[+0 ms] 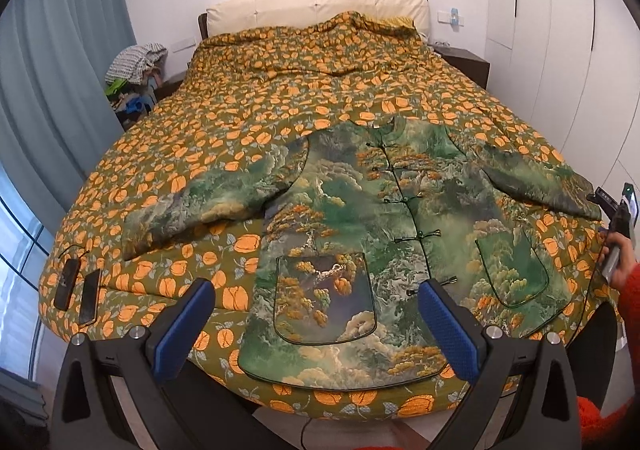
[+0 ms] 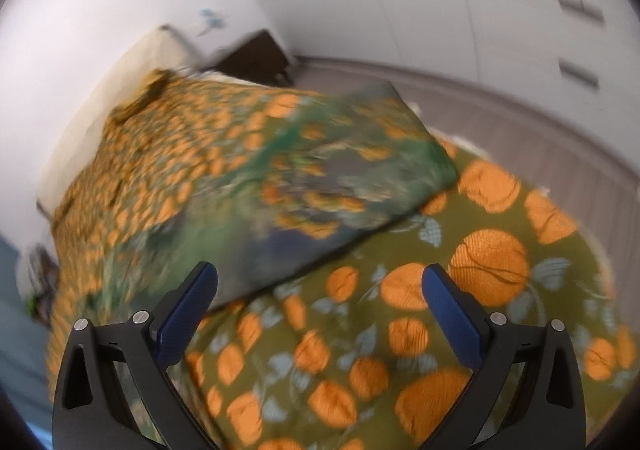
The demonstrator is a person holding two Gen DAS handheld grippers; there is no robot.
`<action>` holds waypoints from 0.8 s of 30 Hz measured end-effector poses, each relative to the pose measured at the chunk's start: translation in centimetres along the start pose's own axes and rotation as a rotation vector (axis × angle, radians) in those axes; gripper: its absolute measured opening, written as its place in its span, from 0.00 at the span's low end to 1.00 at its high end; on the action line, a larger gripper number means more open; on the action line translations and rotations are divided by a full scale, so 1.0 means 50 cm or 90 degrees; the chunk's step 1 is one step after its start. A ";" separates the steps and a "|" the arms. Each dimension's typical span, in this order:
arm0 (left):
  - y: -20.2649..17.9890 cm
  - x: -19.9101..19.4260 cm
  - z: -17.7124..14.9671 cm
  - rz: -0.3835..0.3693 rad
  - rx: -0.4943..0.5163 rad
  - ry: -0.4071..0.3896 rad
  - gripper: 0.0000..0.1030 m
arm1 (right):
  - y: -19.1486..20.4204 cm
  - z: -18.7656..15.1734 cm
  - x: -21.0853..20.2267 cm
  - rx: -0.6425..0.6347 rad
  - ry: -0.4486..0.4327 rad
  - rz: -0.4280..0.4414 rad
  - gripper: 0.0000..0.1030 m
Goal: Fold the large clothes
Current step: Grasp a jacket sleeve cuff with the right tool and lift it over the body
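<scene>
A green padded jacket [image 1: 384,234] with a landscape print lies flat, front up and buttoned, on the bed, sleeves spread to both sides. My left gripper [image 1: 316,310] is open and empty above the jacket's hem and left pocket. My right gripper [image 2: 320,290] is open and empty, low over the quilt beside the end of the jacket's right sleeve [image 2: 340,169]; that view is blurred. The right gripper also shows in the left wrist view [image 1: 616,217], held in a hand at the right edge.
The bed is covered by an olive quilt with orange fruit print [image 1: 280,89]. Two dark phones [image 1: 78,290] lie at its left front corner. A pile of clothes [image 1: 136,69] sits left of the bed. A dark nightstand [image 1: 468,63] and white wardrobes [image 1: 560,29] stand to the right.
</scene>
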State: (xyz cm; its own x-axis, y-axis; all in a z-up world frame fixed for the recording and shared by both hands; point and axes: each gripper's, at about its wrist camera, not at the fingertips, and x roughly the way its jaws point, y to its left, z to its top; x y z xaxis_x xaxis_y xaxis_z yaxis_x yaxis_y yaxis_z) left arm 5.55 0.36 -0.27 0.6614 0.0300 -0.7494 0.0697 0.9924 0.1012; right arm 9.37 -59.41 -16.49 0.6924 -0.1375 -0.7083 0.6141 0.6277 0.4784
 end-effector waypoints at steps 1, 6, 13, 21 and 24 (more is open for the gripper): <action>-0.002 0.004 0.002 0.002 0.000 0.003 1.00 | -0.020 0.009 0.019 0.035 0.005 -0.004 0.99; -0.011 0.018 0.008 0.006 0.006 0.015 1.00 | -0.080 0.046 0.078 0.165 -0.001 -0.004 0.84; -0.006 0.037 0.010 0.006 0.000 0.032 1.00 | -0.081 0.074 0.102 0.188 -0.011 -0.011 0.11; 0.006 0.048 0.005 -0.005 -0.013 0.030 1.00 | 0.169 0.121 -0.102 -0.088 -0.149 0.047 0.08; 0.010 0.044 0.003 -0.015 -0.019 0.026 1.00 | 0.291 0.108 -0.177 -0.184 -0.176 0.104 0.08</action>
State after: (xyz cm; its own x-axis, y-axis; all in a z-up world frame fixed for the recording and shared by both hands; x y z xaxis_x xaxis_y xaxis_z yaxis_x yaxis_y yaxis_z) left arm 7.16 0.91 -1.78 0.6290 0.0109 -0.7773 0.0622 0.9960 0.0643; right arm 14.24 -53.18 -0.47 0.8715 -0.1934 -0.4507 0.3833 0.8419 0.3799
